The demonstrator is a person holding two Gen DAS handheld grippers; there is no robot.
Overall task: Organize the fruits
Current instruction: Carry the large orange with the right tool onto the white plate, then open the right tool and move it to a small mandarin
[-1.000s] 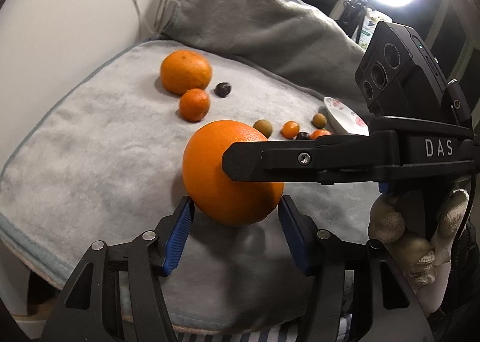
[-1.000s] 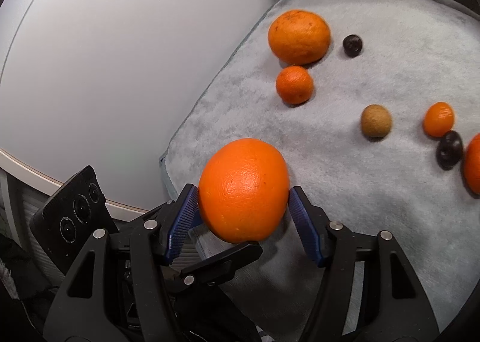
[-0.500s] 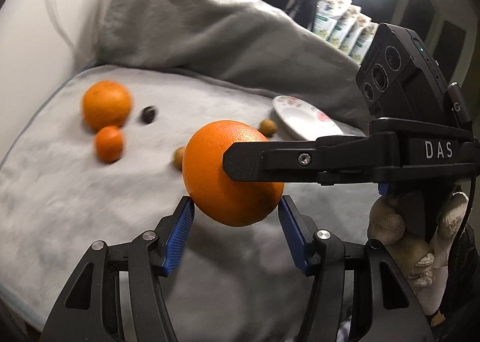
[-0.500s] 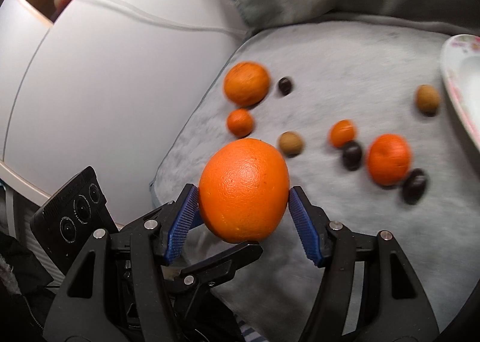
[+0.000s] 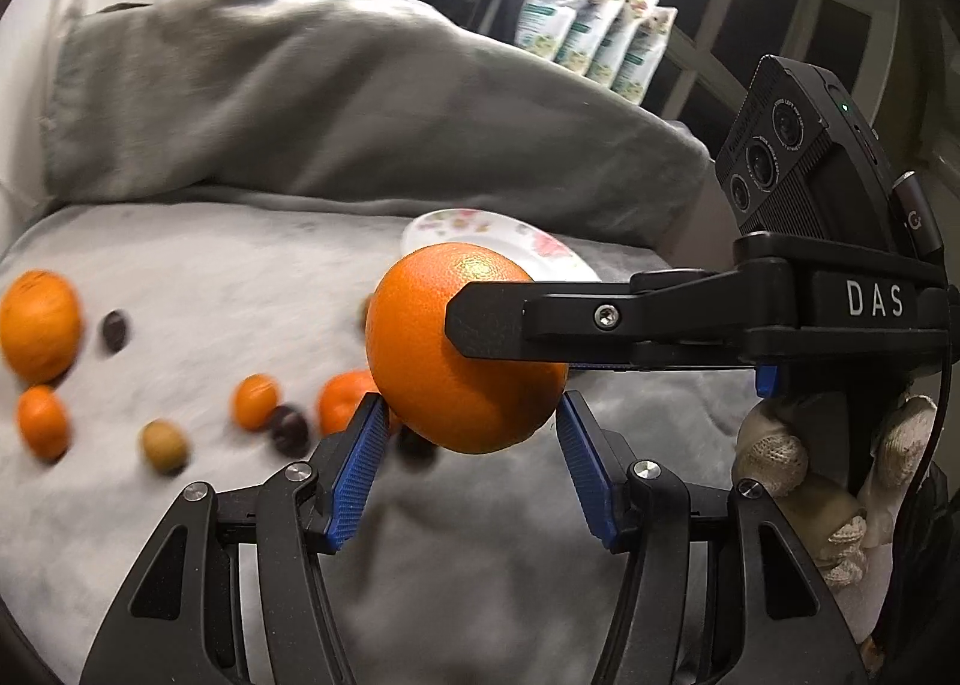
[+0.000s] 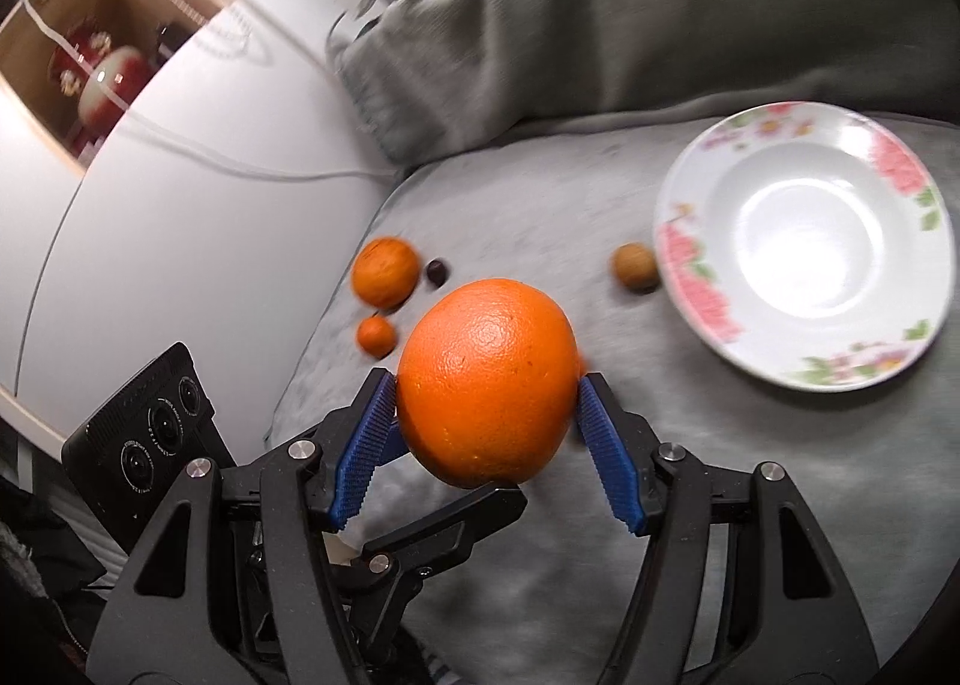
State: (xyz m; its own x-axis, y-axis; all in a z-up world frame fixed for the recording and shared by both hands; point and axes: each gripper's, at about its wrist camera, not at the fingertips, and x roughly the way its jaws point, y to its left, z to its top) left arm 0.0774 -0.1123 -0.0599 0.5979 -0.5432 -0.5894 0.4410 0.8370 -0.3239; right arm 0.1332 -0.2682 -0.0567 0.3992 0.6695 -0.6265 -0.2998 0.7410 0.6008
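Both grippers swung the big orange (image 6: 486, 382) across the grey blanket (image 6: 750, 475) toward the flowered plate (image 6: 804, 265); right gripper (image 6: 487, 403) clenched on it, left gripper (image 5: 465, 433) pinching it too, held aloft over the scattered small fruits (image 5: 255, 400).

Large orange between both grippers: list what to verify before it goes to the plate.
1. Right gripper has both pads on the sides of the large orange: ok.
2. Left gripper has both pads against the orange's lower sides: ok.
3. Orange is off the grey blanket: ok.
4. Plate has nothing in it: ok.
5. Small brown fruit is apart from the plate's rim: cannot tell, it lies very close.
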